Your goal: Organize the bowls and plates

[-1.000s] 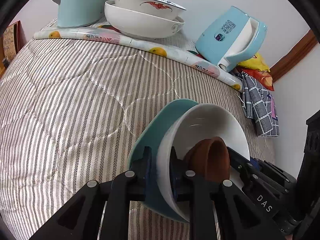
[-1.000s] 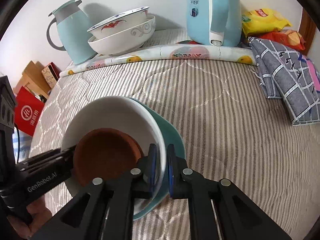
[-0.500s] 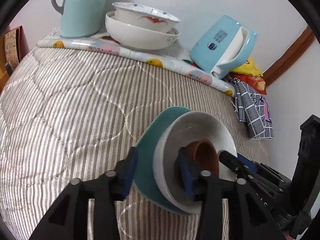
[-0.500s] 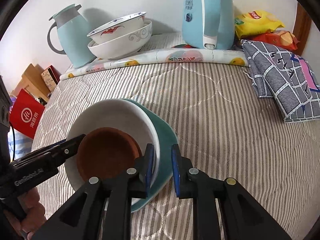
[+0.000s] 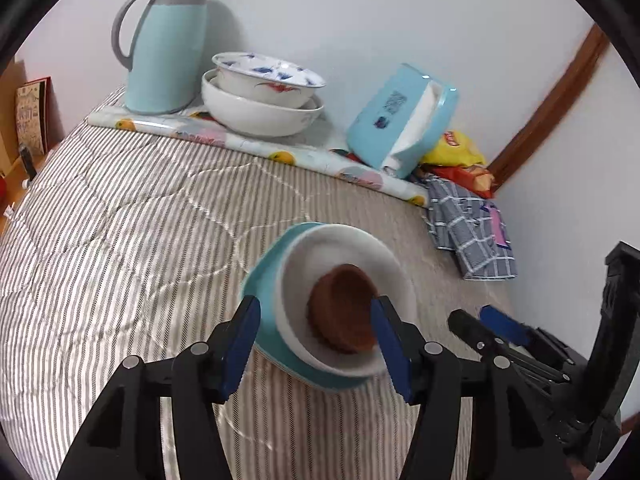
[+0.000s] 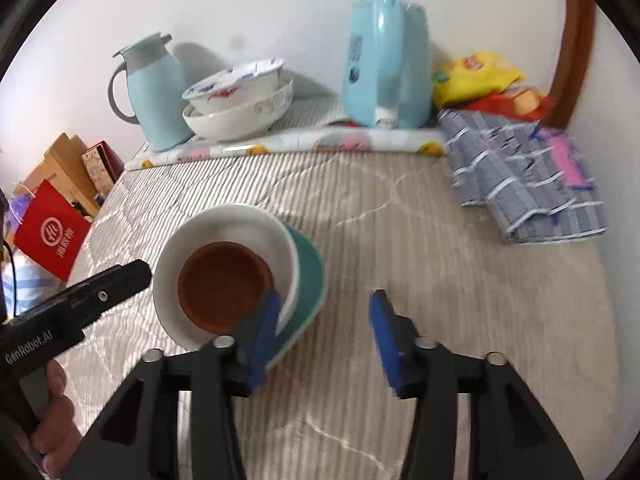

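A stack rests on the striped quilt: a teal plate [image 5: 260,292] [image 6: 310,276] at the bottom, a white bowl [image 5: 296,264] [image 6: 224,220] on it, and a small brown bowl [image 5: 340,296] [image 6: 224,284] inside. My left gripper [image 5: 316,344] is open, its jaws wide on either side of the stack and not touching it. My right gripper [image 6: 324,336] is open, just right of the stack, with its left pad in front of the plate's rim. It also shows in the left wrist view [image 5: 486,326]. Two nested patterned bowls [image 5: 260,100] [image 6: 240,100] stand at the back.
A teal jug [image 5: 164,44] [image 6: 154,92] and a blue kettle [image 5: 400,120] [image 6: 384,60] stand at the back on a fruit-print mat [image 5: 240,144]. Snack bags [image 6: 480,76] and a folded checked cloth [image 6: 520,176] lie at the right. A red bag [image 6: 48,232] is off the left edge.
Both grippers have let go of the stack, opened wide and drawn back. The stack now rests flat on the quilt.
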The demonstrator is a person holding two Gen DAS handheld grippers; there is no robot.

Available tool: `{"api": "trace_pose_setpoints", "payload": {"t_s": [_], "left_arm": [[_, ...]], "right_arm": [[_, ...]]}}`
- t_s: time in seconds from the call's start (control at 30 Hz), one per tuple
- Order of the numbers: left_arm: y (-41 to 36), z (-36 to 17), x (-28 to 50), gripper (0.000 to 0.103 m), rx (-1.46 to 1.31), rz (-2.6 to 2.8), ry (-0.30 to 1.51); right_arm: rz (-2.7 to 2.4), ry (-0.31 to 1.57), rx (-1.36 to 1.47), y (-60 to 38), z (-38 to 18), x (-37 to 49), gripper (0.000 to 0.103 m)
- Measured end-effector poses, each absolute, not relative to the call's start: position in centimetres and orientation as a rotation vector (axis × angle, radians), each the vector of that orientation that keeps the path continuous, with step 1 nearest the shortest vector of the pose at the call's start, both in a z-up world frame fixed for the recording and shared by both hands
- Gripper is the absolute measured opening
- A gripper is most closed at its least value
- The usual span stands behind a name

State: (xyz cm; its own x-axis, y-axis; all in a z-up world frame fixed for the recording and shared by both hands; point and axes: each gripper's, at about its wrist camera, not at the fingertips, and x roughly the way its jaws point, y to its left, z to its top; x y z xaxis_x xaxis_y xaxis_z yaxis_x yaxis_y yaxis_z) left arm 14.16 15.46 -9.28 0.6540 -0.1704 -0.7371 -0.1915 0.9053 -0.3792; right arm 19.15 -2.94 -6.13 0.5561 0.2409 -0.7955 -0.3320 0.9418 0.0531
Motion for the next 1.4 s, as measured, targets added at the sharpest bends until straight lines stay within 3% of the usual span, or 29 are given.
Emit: {"api": "trace_pose_setpoints", "payload": {"t_s": [0.1, 0.27, 0.63, 0.73, 1.0, 1.4], "left_arm": [[14.5, -8.6, 13.2, 0.058, -0.444, -0.001, 0.859], [12.5, -7.4, 11.4, 0.062, -0.396, -0.024, 0.85], [8.0, -5.5, 6.5, 0.076, -0.377, -0.078, 0.795], [6.9, -5.5, 5.4, 0.077, -0.376, -0.084, 0.795], [4.5, -4.8, 2.6, 0.078, -0.363, -0.094, 0.783], [2.7, -1.9, -0.3, 0.079, -0.301, -0.054, 0.715]], "right_arm": [[0.289, 0.874, -0.117, -4.4, -4.8, 17.6, 0.067], [0.237, 0.845, -0.05, -7.4, -3.1, 15.3, 0.075], [0.198, 0.841, 0.029, -13.2, -1.9, 10.3, 0.075], [0.175, 0.821, 0.009, -14.0, -1.8, 8.5, 0.086], [0.133, 0.768, -0.016, -15.8, -1.2, 5.0, 0.1], [0.121, 0.72, -0.022, -17.7, -0.1, 1.7, 0.1]]}}
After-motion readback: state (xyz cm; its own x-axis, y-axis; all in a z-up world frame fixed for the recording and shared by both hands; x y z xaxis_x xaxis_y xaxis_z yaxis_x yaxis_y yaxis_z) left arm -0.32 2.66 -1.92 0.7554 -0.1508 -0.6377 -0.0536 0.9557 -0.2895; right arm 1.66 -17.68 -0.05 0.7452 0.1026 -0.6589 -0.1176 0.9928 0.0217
